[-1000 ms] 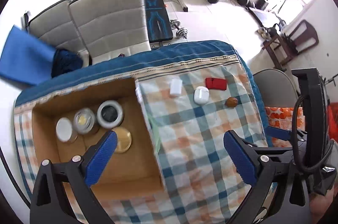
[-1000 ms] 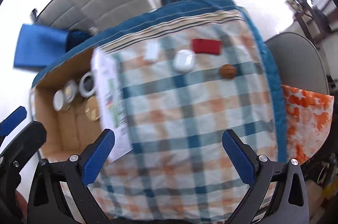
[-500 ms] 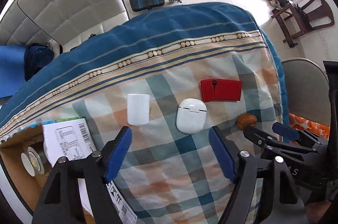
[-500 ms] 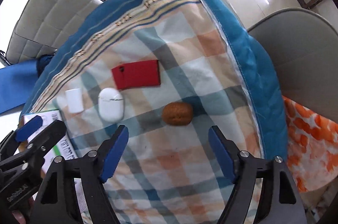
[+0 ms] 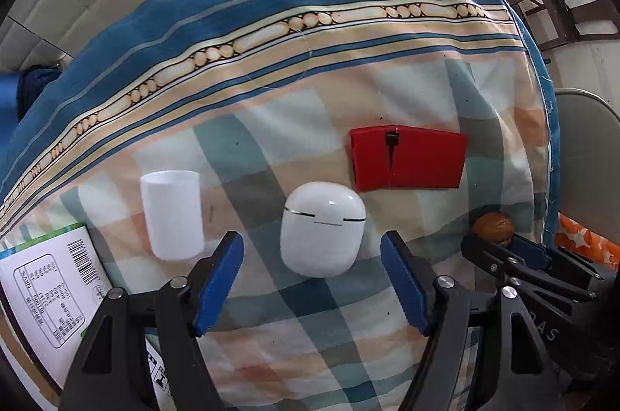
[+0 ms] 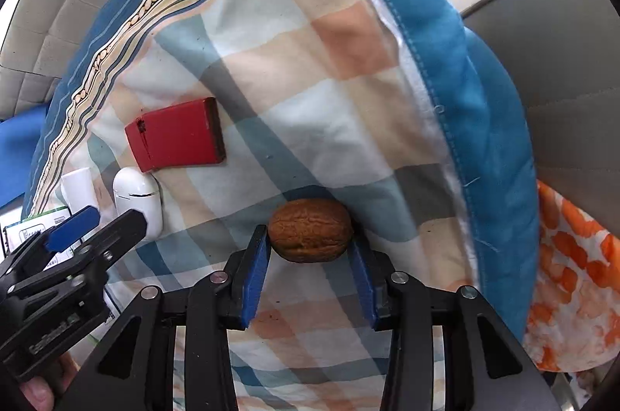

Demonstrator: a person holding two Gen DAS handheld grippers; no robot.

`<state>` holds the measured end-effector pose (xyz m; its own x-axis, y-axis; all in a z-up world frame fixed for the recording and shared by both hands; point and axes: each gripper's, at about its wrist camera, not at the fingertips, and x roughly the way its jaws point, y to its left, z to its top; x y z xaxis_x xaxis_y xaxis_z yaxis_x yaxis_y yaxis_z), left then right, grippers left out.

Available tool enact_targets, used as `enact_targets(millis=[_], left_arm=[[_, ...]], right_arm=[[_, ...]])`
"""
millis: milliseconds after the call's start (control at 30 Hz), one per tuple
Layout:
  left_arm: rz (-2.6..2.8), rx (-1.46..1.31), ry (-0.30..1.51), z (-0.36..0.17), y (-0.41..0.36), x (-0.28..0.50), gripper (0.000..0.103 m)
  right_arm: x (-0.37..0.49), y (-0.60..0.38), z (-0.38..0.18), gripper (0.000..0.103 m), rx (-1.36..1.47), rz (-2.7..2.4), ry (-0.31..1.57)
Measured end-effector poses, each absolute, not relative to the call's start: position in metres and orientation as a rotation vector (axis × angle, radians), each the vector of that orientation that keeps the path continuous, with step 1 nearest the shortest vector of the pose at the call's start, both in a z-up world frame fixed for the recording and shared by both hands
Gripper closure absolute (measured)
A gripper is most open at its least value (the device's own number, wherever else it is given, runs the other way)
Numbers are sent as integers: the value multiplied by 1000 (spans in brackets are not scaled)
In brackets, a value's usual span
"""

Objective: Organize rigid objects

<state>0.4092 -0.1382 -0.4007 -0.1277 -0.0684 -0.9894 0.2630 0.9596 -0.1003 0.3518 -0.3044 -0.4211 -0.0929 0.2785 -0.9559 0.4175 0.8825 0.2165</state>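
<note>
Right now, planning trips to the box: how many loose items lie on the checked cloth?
4: white cup leftmost, white earbud case beside it, red box behind, walnut rightmost.

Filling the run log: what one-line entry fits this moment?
left tongs: open, nearing white case | right tongs: open, straddling walnut | red box: untouched

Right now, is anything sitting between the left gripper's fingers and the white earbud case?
Nothing visible. The left gripper is open with the white earbud case directly ahead of the gap on bare checked cloth. The white cup and red box stand off to the sides.
</note>
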Motion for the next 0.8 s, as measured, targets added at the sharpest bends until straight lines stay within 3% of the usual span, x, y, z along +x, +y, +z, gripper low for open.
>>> enact_targets(millis=[100,267,800], left_arm=[[-286,174,1695,-415,-148,413,32],[-272,259,1662,-416,-153,409,60],[-276,232,1663,-416,-143,391,60]], right_arm=[[354,-308,-425,60,549,-123,1697],[359,-316,-430,60,543,-121,1711],[360,-315,-441,60,539,-113,1728]])
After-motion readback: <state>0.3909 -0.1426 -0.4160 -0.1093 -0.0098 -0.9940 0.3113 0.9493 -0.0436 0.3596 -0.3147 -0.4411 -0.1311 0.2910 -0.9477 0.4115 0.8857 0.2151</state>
